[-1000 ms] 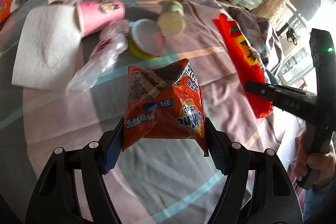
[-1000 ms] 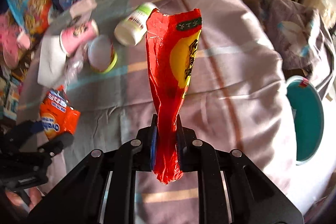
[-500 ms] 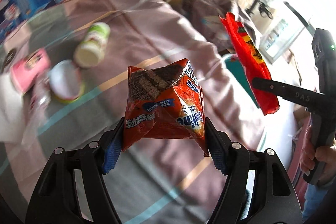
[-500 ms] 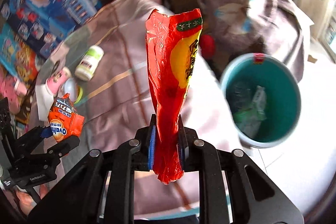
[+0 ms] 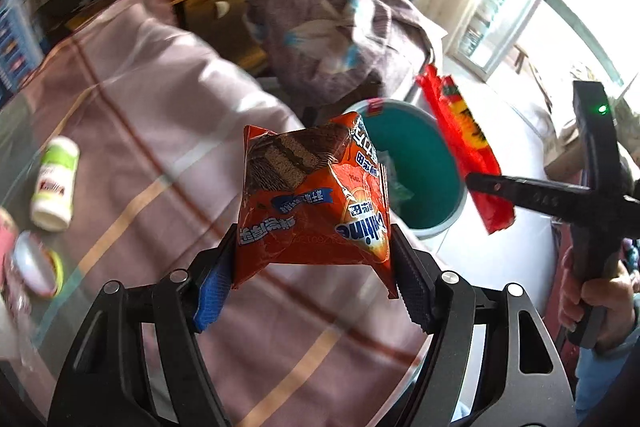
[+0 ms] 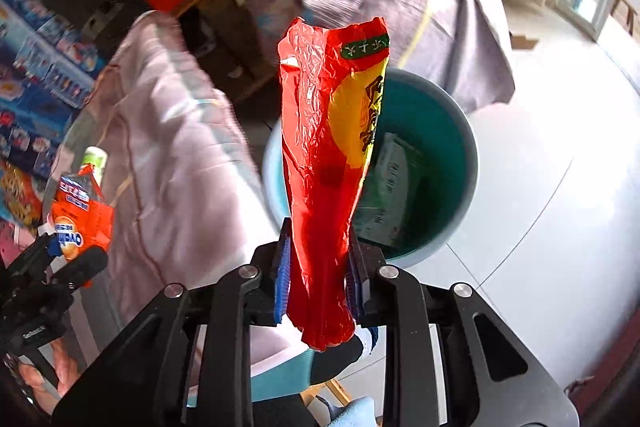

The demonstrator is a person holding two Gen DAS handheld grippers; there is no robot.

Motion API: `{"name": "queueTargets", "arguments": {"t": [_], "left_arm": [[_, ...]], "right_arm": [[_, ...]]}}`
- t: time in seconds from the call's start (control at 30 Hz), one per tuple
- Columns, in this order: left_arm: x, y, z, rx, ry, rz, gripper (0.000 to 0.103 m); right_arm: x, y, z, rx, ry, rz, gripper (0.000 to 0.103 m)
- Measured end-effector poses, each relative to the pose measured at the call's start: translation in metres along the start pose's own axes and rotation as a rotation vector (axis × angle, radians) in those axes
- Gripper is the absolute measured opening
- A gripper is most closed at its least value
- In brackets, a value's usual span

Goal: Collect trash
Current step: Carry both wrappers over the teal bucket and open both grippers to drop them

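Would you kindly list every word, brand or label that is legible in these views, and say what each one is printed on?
"Ovaltine": on the orange snack packet held upside down in the left gripper; its Chinese lines are not legible.
Green label on the red wrapper in the right gripper: characters too small to read.
White bottle: red label blurred.
Paper in the teal bin: unreadable.

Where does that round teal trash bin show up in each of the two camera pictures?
Left wrist view: teal bin right of centre, behind the orange snack bag.
Right wrist view: teal bin at centre, partly hidden by the red wrapper.
Shared landmark: the white bottle on the table.
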State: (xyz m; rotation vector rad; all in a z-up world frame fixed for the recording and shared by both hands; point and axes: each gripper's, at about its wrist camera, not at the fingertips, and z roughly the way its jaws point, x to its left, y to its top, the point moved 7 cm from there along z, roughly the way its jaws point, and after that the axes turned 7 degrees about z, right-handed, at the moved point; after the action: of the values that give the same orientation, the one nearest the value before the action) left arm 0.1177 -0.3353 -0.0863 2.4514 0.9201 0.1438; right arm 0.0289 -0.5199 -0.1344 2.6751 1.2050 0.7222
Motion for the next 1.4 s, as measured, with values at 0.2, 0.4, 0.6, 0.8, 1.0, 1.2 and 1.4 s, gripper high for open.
{"name": "queueTargets", "arguments": {"t": [0.2, 0.4, 0.6, 0.8, 1.0, 1.2, 1.4], "left_arm": [[-0.019, 0.024, 0.026, 0.029, -0.016, 0.043, 0.072], [-0.031, 0.038, 0.052, 0.058, -0.034, 0.063, 0.072], [-0.043, 0.044, 0.071, 0.083, -0.054, 0.083, 0.072], [-0.067, 0.052, 0.091, 0.106, -0.088, 0.123, 0.072], [-0.085, 0.059, 0.108, 0.131, -0.087, 0.161, 0.088], [-0.078, 0.058, 0.108, 0.135, -0.078, 0.139, 0.094], [-0.068, 0.053, 0.102, 0.132, -0.073, 0.114, 0.095]], "right_arm": [[-0.019, 0.010, 0.030, 0.055, -0.007, 0.044, 0.033], [-0.031, 0.022, 0.043, 0.064, -0.010, 0.076, 0.067], [-0.050, 0.033, 0.037, 0.046, -0.025, 0.124, 0.075], [-0.074, 0.043, 0.022, -0.003, -0.063, 0.191, 0.078], [-0.088, 0.046, 0.017, -0.009, -0.082, 0.217, 0.078], [-0.085, 0.043, 0.020, 0.004, -0.085, 0.224, 0.082], [-0.077, 0.041, 0.020, 0.014, -0.091, 0.215, 0.082]]}}
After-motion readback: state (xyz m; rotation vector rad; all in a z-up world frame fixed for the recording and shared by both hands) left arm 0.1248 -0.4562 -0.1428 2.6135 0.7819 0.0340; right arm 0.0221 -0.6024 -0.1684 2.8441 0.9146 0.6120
